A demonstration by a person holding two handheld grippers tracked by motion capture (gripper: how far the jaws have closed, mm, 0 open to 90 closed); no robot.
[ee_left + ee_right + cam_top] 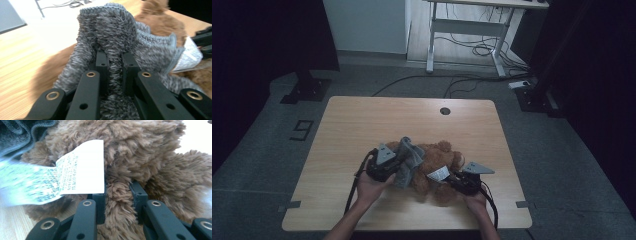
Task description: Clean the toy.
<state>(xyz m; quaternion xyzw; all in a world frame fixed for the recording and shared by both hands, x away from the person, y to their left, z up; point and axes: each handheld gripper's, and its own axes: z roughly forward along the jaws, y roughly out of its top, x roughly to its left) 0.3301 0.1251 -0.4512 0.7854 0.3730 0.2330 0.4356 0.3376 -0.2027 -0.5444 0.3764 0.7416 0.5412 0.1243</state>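
A brown plush teddy bear point(439, 165) lies on the wooden table point(362, 125), partly covered by a grey knitted garment point(409, 160). My left gripper point(389, 167) is at the bear's left side, shut on a fold of the grey knit point(115, 62), which bunches up above the jaws. My right gripper point(457, 180) is at the bear's right, shut on a tuft of brown fur point(117, 200). A white printed label point(80, 170) hangs from the bear just left of the right gripper's jaws, also visible as the white label point(187, 56) in the left gripper view.
The table has a round cable hole point(445, 111) near its far edge. Beyond it stand a white desk frame point(467, 30) with loose cables point(482, 50) on the floor and a dark stand base point(307, 90) at the left.
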